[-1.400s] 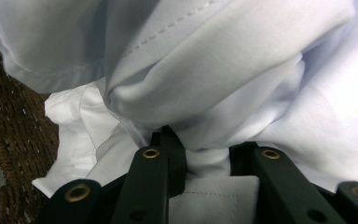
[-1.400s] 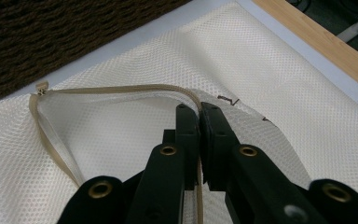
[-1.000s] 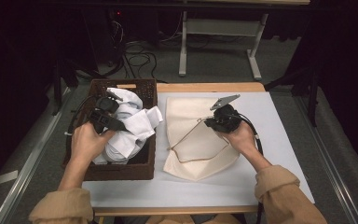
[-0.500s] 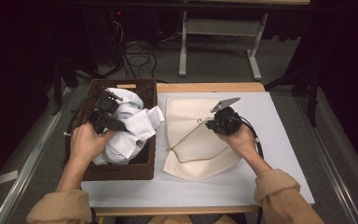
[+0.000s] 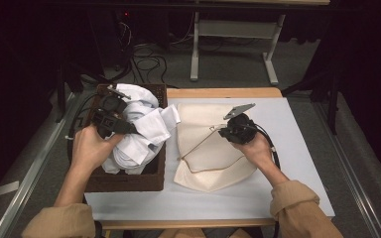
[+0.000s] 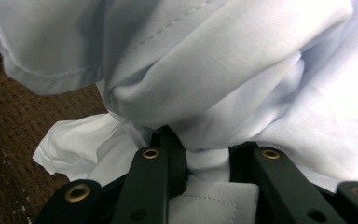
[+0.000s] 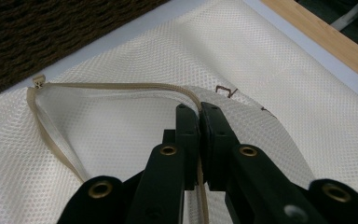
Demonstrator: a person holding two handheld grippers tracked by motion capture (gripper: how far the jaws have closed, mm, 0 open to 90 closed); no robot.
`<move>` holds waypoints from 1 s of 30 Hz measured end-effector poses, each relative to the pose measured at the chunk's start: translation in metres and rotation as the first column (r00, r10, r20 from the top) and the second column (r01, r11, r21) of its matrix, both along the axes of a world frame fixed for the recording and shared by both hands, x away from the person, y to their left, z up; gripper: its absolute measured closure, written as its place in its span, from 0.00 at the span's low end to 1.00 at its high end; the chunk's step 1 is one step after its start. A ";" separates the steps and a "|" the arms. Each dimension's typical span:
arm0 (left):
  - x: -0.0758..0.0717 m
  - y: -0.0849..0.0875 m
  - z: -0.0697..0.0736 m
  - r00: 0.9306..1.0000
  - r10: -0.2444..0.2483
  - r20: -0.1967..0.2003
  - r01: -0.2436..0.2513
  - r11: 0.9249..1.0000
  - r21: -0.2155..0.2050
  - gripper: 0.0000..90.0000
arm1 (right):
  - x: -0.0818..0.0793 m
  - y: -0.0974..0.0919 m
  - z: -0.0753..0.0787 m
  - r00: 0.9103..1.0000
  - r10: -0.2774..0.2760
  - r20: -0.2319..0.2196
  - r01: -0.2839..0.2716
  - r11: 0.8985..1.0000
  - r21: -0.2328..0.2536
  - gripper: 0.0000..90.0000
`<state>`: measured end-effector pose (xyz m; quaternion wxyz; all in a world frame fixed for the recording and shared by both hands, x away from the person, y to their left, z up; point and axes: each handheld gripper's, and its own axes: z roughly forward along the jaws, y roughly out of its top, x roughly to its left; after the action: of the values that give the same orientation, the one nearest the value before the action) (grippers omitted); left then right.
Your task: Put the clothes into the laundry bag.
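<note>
At the left of the high view, the left claw (image 5: 129, 130) is clenched on a bunch of soft white cloth (image 5: 141, 131) over the dark brown woven basket (image 5: 129, 181). In the middle, the right claw (image 5: 219, 130) pinches the zipper edge of the cream mesh bag (image 5: 213, 163), which lies flat on the white tabletop (image 5: 297, 148).
</note>
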<state>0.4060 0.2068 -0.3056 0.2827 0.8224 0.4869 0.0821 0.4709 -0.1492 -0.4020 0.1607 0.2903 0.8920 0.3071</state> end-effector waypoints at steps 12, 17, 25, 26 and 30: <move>-0.004 -0.024 0.011 0.998 -0.059 0.020 0.058 0.998 0.019 0.83 | -0.001 -0.001 0.001 1.000 -0.005 -0.004 0.005 1.000 0.006 0.97; -0.004 -0.034 0.011 0.996 -0.091 0.016 0.090 0.996 0.021 0.83 | 0.001 -0.003 0.001 1.000 0.001 0.001 -0.001 1.000 0.006 0.97; -0.007 -0.054 0.017 0.990 -0.140 0.025 0.140 0.990 0.023 0.83 | 0.001 -0.004 0.001 1.000 -0.003 -0.004 0.003 1.000 0.015 0.97; -0.007 -0.055 0.018 0.989 -0.146 0.027 0.146 0.989 0.024 0.83 | 0.001 -0.004 0.001 1.000 -0.010 -0.009 0.010 1.000 0.021 0.97; -0.011 -0.064 0.025 0.983 -0.179 0.032 0.179 0.984 0.007 0.83 | 0.002 -0.006 0.001 1.000 -0.010 -0.011 0.011 1.000 0.025 0.97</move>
<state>0.3953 0.1427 -0.2808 0.2951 0.8619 0.4063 0.0710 0.4733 -0.1548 -0.4014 0.1538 0.2986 0.8875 0.3156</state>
